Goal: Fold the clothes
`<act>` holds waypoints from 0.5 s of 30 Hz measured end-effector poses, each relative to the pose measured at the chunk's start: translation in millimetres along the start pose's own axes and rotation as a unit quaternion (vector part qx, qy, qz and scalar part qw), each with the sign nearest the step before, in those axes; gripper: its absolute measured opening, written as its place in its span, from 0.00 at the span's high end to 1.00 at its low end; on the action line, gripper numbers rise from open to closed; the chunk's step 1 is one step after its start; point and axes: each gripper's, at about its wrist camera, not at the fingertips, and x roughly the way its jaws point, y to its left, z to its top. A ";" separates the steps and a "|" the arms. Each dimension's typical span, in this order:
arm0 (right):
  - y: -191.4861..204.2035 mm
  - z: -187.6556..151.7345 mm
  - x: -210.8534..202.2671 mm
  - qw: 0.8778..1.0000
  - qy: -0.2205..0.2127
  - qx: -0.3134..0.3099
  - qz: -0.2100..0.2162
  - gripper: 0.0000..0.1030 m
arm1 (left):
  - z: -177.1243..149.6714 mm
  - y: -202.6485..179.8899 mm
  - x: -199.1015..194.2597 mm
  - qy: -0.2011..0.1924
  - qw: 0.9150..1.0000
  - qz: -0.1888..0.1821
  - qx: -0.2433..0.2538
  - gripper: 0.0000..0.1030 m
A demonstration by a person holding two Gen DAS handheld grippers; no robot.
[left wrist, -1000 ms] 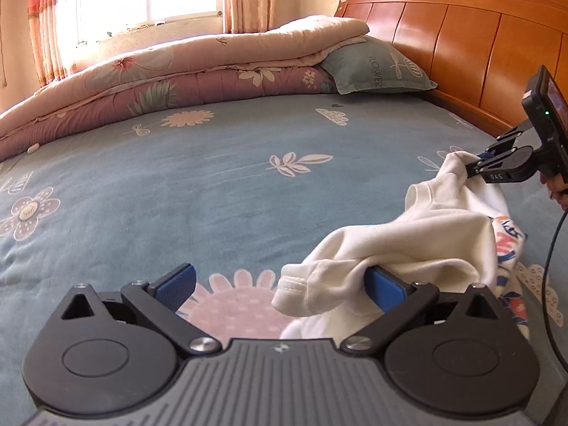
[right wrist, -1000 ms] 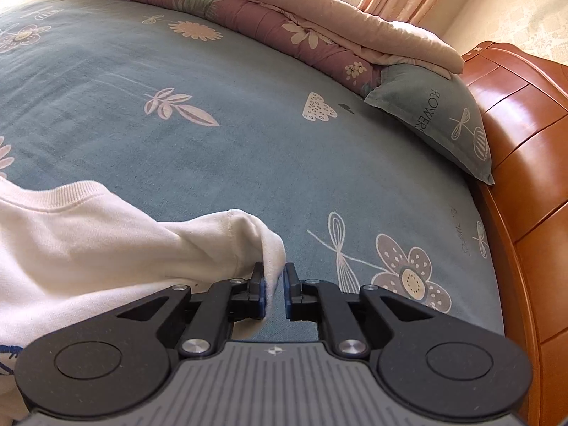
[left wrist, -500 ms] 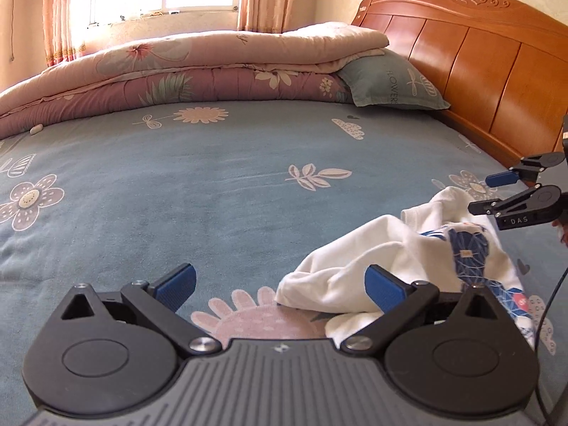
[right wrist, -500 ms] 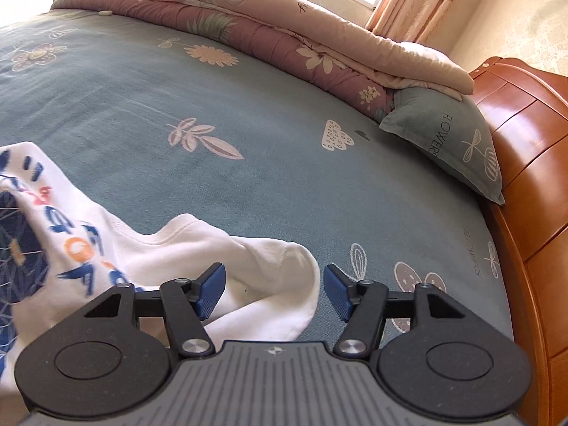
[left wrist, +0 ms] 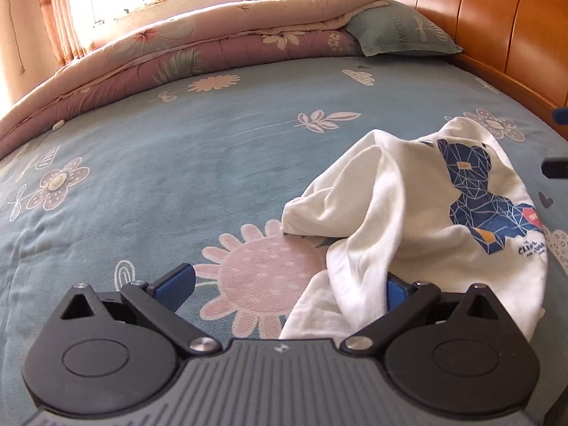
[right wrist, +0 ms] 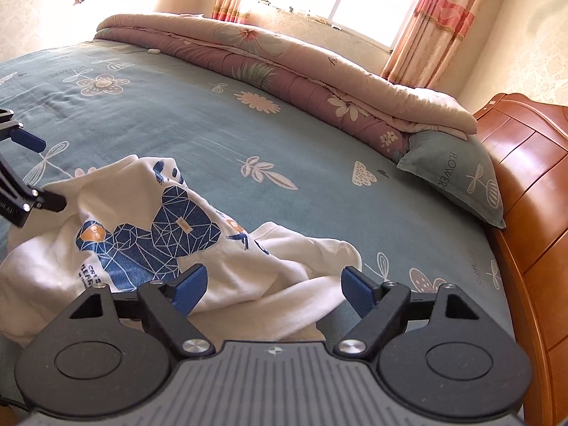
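A white sweatshirt with a blue geometric bear print lies crumpled on the blue flowered bedsheet, print side up. My left gripper is open wide. A fold of the sweatshirt drapes over its right finger, and nothing is pinched. In the right wrist view the sweatshirt lies under and ahead of my right gripper. Its jaws are opening, and the pads stand clear of the cloth. The left gripper shows at the left edge, its lower finger at the cloth's rim. The right gripper peeks in at the right edge.
A folded pink floral quilt runs along the far side of the bed. A blue-grey pillow leans by the wooden headboard on the right. Curtains and a bright window are behind. Bare sheet stretches left of the sweatshirt.
The right gripper opened and let go of the sweatshirt, then drew back and upward. The garment dropped onto the bed with the bear print showing. The left gripper stayed open.
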 end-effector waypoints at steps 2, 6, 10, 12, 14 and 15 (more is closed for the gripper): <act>-1.1 -6.5 -0.3 1.000 0.002 0.010 0.003 0.15 | 4.6 -8.4 6.5 0.003 1.000 -0.007 0.020 0.01; -3.0 -13.9 6.0 0.999 0.008 0.034 0.009 0.15 | 12.6 -23.1 34.1 0.029 0.998 0.041 0.046 0.01; -1.9 -20.6 10.9 0.999 0.009 0.034 0.007 0.15 | 9.4 -21.3 60.7 0.068 0.993 0.076 0.066 0.01; -2.6 -24.3 13.8 1.000 0.011 0.029 0.002 0.15 | 11.3 -11.5 60.1 0.058 0.993 0.083 0.053 0.01; -5.8 -27.7 17.7 1.000 0.013 0.028 -0.003 0.14 | 16.3 2.3 57.2 0.044 0.994 0.099 0.030 0.01; -7.9 -29.5 20.3 0.999 0.015 0.030 -0.004 0.14 | 19.2 8.9 57.2 0.041 0.993 0.108 0.023 0.03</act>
